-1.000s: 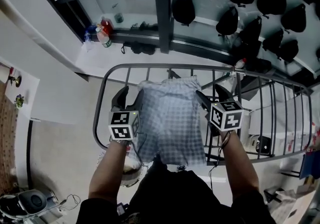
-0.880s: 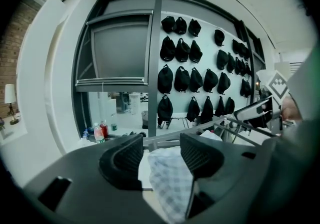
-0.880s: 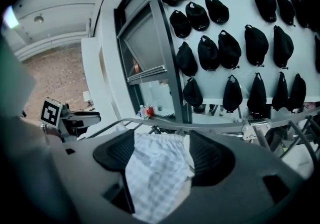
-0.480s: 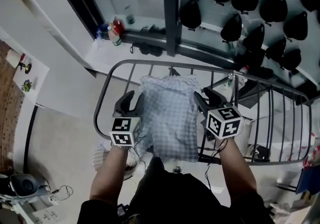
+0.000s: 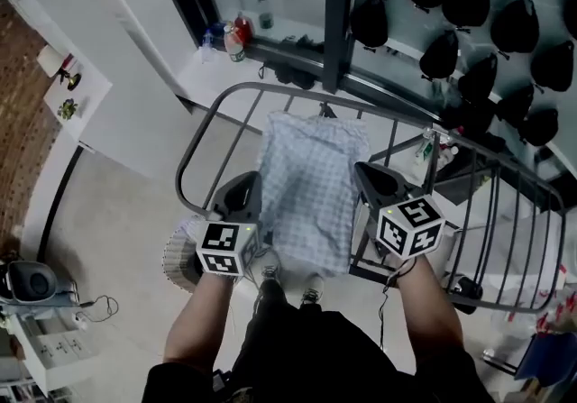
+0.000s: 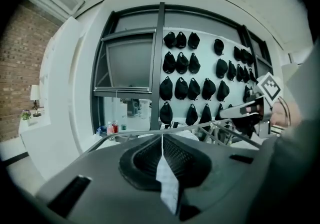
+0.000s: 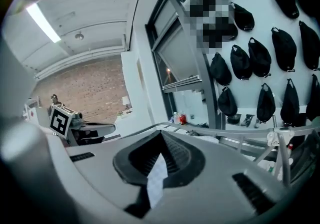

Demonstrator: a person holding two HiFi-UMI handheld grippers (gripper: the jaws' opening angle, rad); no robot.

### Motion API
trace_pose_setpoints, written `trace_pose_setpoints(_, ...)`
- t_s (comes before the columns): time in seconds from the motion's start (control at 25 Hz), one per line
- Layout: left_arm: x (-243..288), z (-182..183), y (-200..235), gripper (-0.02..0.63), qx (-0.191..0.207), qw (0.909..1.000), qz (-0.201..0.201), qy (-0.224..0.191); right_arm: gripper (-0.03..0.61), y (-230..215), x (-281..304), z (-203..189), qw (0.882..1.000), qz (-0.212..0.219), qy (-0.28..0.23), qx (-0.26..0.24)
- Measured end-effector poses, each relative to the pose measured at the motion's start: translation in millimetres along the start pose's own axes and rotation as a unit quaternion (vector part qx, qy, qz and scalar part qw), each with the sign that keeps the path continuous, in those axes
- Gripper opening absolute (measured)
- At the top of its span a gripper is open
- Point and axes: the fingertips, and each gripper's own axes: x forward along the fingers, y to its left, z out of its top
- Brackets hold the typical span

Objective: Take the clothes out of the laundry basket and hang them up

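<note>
A light-blue checked garment point(image 5: 311, 189) hangs draped over the far rail of a grey drying rack point(image 5: 194, 147). My left gripper point(image 5: 245, 188) is at its left edge and my right gripper point(image 5: 368, 178) at its right edge. Both sets of jaws have just been closing and are now shut. In the left gripper view a strip of the checked cloth point(image 6: 167, 183) is pinched between the jaws of the left gripper point(image 6: 162, 144). The right gripper view shows the same, a cloth strip point(image 7: 156, 180) in the right gripper point(image 7: 161, 144). A white laundry basket point(image 5: 178, 252) sits on the floor below my left hand.
Black caps point(image 5: 451, 4) hang in rows on the wall behind the rack. A dark window post point(image 5: 335, 13) and a sill with bottles point(image 5: 236, 32) lie beyond it. More rack bars point(image 5: 505, 239) stretch to the right. A white counter point(image 5: 108, 95) is to the left.
Both grippers stood open beside the garment; now their jaws are shut on its left and right edges. Both hands rose a little and the view shifted.
</note>
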Motion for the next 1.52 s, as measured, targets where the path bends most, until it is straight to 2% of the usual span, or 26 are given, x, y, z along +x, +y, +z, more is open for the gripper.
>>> trace_pose_setpoints(0.48, -85, -20, 40, 0.011, 0.018, 0.9974, 0.070, -0.007, 0.006, 107, 40, -3, 0.992, 0.124, 0.003, -0.011)
trace_pose_setpoints(0.72, -145, -35, 78, 0.011, 0.003, 0.9930, 0.117, -0.012, 0.006, 180, 60, -13, 0.984, 0.177, 0.017, -0.025)
trace_pose_setpoints(1.08, -260, -67, 141, 0.011, -0.031, 0.9821, 0.184, -0.030, 0.006, 313, 76, -39, 0.969, 0.237, 0.047, -0.060)
trace_pose_setpoints(1.52, -391, -113, 210, 0.011, -0.065, 0.9689, 0.237, -0.031, 0.006, 462, 91, -79, 0.953, 0.283, 0.078, -0.081)
